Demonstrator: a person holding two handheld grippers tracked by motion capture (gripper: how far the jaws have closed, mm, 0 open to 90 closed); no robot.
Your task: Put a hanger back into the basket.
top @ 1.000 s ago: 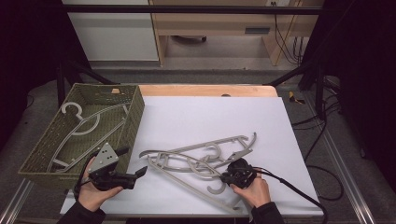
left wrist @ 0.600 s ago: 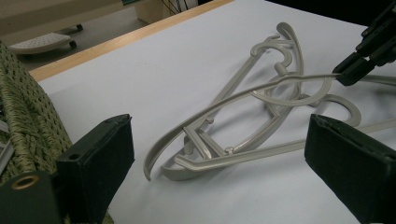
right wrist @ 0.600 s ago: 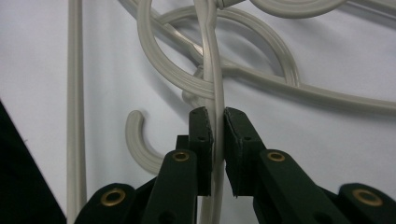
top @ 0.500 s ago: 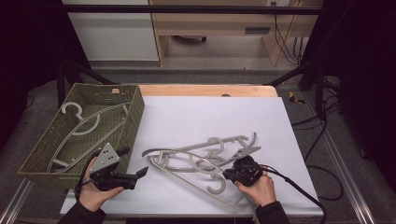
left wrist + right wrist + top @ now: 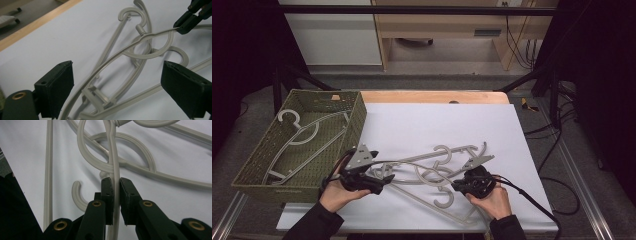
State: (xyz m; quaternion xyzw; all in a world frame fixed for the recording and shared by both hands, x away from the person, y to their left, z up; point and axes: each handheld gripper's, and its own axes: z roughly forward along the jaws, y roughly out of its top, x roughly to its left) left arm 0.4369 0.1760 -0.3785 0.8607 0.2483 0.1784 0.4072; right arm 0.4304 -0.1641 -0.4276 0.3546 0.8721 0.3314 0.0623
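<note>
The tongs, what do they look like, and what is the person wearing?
Both tongs are black. The left tongs carry a grey three-cornered plate on top and end in chunky flat black pads. The right tongs have brass-coloured rivets in their black arms. A black cable trails from the right one. The person wears dark long sleeves.
</note>
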